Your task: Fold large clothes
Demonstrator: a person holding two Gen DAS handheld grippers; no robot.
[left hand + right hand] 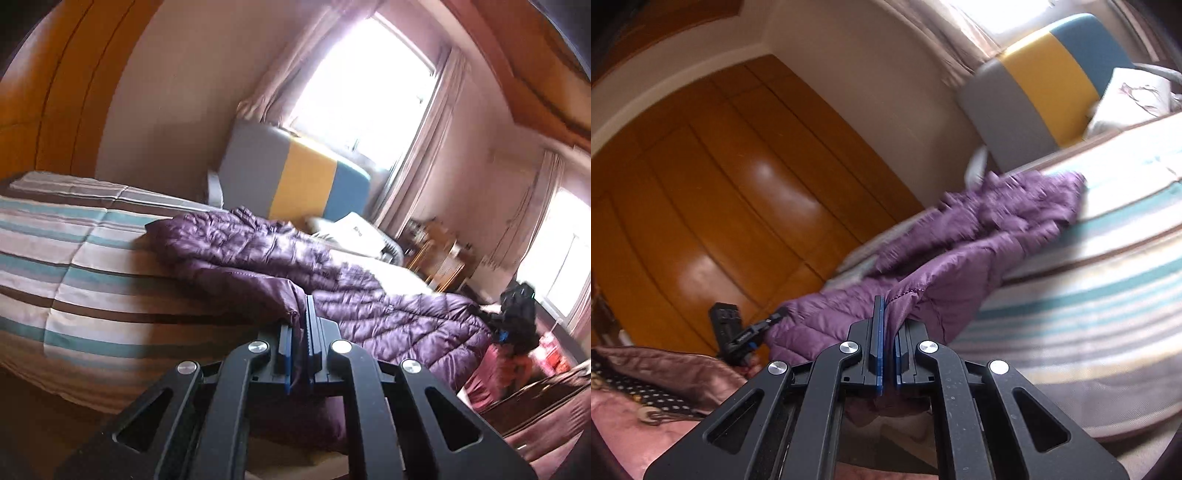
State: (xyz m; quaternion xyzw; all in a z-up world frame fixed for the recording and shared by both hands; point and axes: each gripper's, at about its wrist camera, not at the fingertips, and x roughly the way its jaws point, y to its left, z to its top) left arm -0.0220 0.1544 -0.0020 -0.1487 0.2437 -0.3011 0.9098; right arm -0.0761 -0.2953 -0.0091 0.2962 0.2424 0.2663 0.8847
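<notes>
A purple quilted puffer coat lies stretched across a bed with a striped cover. My left gripper is shut on the coat's near edge at the bed's front. My right gripper is shut on another part of the coat's edge; the coat trails away over the striped cover. The right gripper also shows in the left wrist view at the coat's far end, and the left gripper shows in the right wrist view. The coat hangs between both grippers.
A grey, yellow and blue headboard stands behind the bed, with pillows beside it. A bright window with curtains is beyond. A wooden wardrobe stands beside the bed. A wooden nightstand is at the right.
</notes>
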